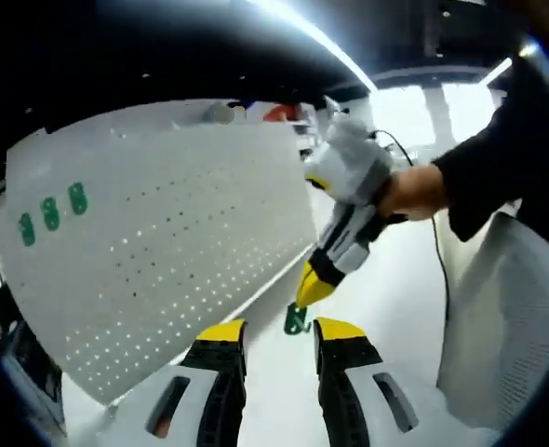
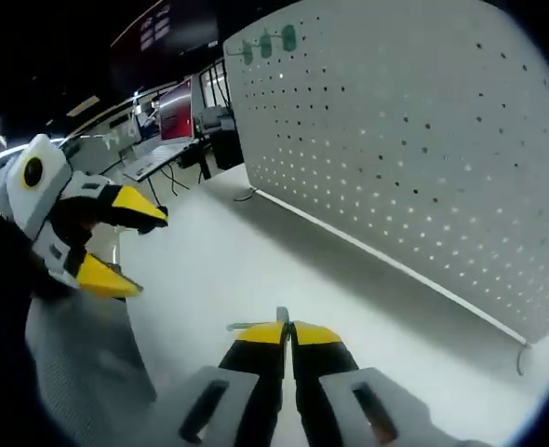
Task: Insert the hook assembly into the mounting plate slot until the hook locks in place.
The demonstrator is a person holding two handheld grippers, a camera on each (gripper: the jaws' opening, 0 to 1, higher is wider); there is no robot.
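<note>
Left tool (image 1: 279, 340), jaws apart and empty, faces a green hook (image 1: 296, 320) on the white worktop (image 1: 386, 298). Right tool (image 2: 285, 333), jaws together, apparently pinches a thin metal piece (image 2: 281, 315). Three green hooks (image 1: 51, 211) already sit in one pegboard (image 1: 163, 251). Align squarely with a slot before pushing.

My white bench (image 1: 386, 298) carries 1 green hook piece (image 1: 296, 320) and the upright pegboard (image 2: 423, 149) along its far edge.
</note>
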